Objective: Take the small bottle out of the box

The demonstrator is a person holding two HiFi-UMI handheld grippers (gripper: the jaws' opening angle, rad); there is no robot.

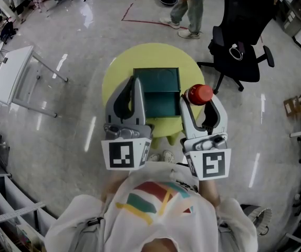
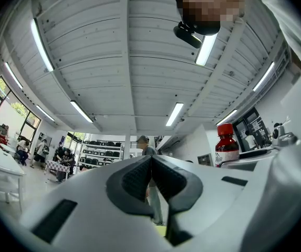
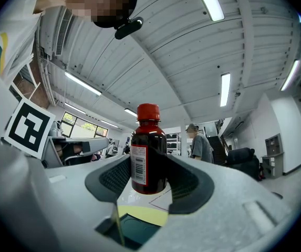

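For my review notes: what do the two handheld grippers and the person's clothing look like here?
The left gripper and the right gripper both have light grey moulded shells that taper to two jaws lined with dark ribbed pads. Each carries a white cube with black square markers at its rear. No cables show. The person wears a white top with a red, green and yellow print.

A round yellow table [image 1: 117, 71] stands near a black office chair [image 1: 245, 30].
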